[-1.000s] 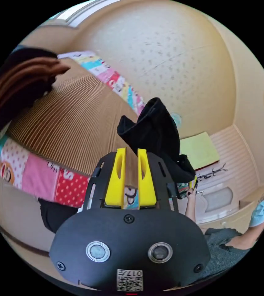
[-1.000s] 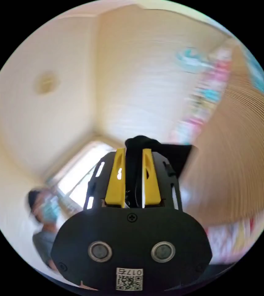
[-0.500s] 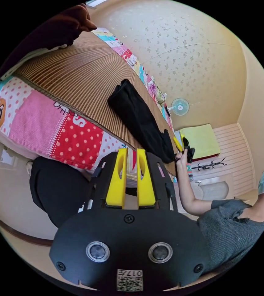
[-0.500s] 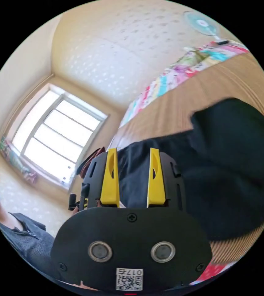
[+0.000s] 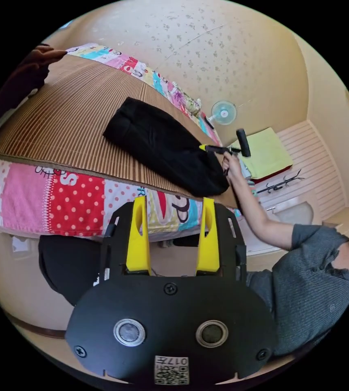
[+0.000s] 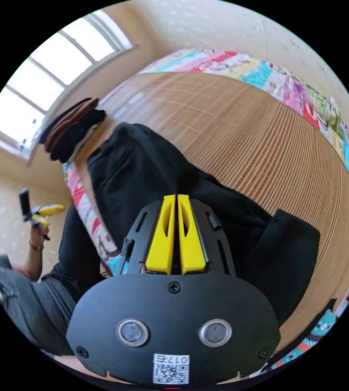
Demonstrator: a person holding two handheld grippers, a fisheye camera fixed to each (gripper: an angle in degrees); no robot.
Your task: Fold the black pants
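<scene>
The black pants [image 5: 164, 148] are lying folded in a long bundle on the mat [image 5: 60, 126] that is covering the bed [image 5: 56, 199], near the bed's edge. In the right gripper view the pants [image 6: 141, 179] are spreading across the mat [image 6: 272, 146] from the near edge inward, with one thicker folded end sitting toward the lower right.

The left tongs [image 5: 172, 236] are hanging released, their yellow jaws standing wide apart with nothing between them, off the bed's side and in front of the patterned sheet. In the right gripper view the left tongs [image 6: 46, 214] are showing in the person's hand [image 6: 40, 232], well apart from the pants.

The right tongs [image 6: 176, 236] are hovering over the pants with the yellow jaws pressed together; no cloth is showing between them, so they are clenched on nothing. In the left gripper view the right tongs [image 5: 213, 148] are being held in the person's other hand [image 5: 229, 163] at the far end of the pants, touching or just above the cloth; I cannot tell which.

A pile of dark and brown clothes [image 6: 70, 126] is sitting on the bed's corner by the window [image 6: 44, 81]. A fan [image 5: 223, 112] is standing against the wall beyond the bed.
</scene>
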